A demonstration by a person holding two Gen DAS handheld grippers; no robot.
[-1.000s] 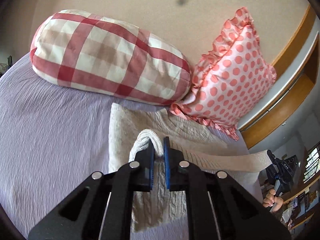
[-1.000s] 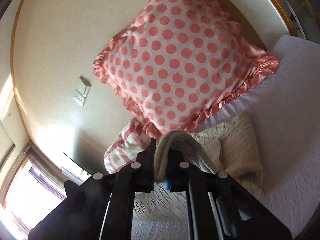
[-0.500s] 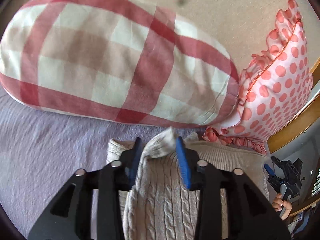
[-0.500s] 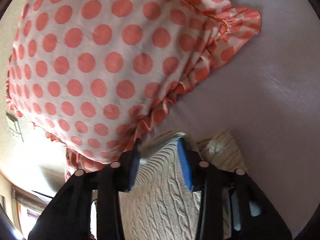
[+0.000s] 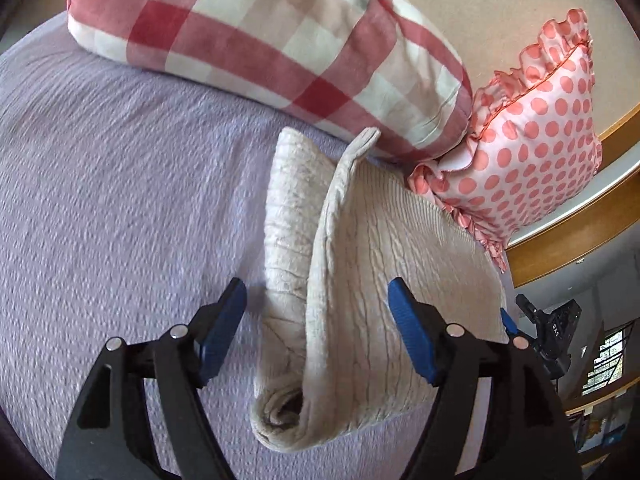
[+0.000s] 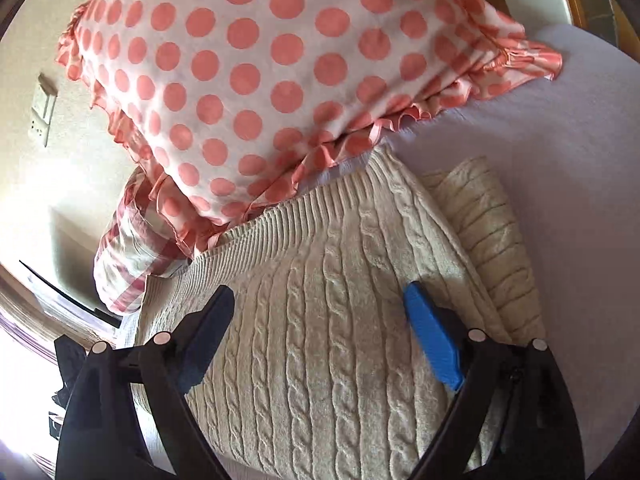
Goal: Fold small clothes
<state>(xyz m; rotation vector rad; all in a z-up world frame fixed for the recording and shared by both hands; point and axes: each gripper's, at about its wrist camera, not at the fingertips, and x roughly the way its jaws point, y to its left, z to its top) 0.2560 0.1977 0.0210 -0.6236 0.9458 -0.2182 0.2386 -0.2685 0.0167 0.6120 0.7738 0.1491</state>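
A cream cable-knit sweater (image 5: pixel 360 280) lies folded over on the lilac bedspread (image 5: pixel 120 208), its ribbed hem toward the pillows. One corner of the top layer stands up near the checked pillow. My left gripper (image 5: pixel 316 304) is open and empty, its blue pads (image 5: pixel 222 328) either side of the sweater's left folded edge. In the right wrist view the sweater (image 6: pixel 340 320) fills the foreground, with a folded sleeve part at its right. My right gripper (image 6: pixel 320 312) is open and empty just above the sweater.
A red-and-white checked bolster pillow (image 5: pixel 260 40) and a pink polka-dot frilled pillow (image 5: pixel 532 140) lean against the beige wall behind the sweater. The dotted pillow (image 6: pixel 260 72) overhangs the hem. A wooden ledge (image 5: pixel 580 232) runs at the right. A wall switch (image 6: pixel 42 108) is at the left.
Both grippers carried the sweater's edge forward toward the pillows, then opened and let it go. The fold now lies on the bed and both grippers have drawn back a little.
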